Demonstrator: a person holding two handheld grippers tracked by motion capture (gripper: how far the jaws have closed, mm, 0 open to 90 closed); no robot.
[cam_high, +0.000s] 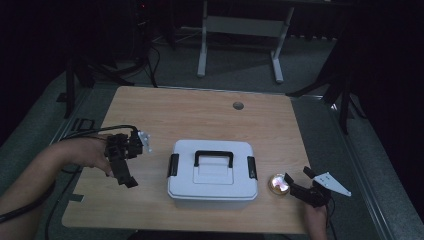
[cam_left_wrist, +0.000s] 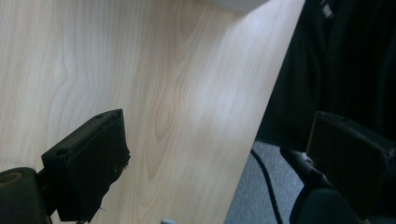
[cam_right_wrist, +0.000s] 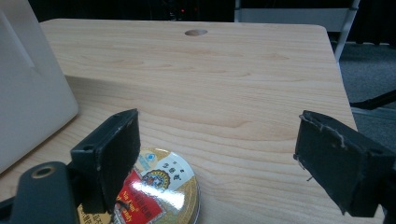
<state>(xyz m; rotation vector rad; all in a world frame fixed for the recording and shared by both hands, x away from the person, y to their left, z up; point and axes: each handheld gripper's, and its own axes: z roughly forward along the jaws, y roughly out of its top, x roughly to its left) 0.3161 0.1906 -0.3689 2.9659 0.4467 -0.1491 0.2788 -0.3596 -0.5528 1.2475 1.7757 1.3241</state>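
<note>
My right gripper hangs with jaws released beside the round tin. My left gripper, jaws also released and empty, sits at nine o'clock of the white box.

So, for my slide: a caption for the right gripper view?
Open right gripper poised over a round tin beside the white box.

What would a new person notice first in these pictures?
The white storage box with black handle and side latches stands shut at the middle of the wooden table. Just right of it lies a small round tin with a gold and red lid. The right gripper stands at that tin, jaws open.
</note>
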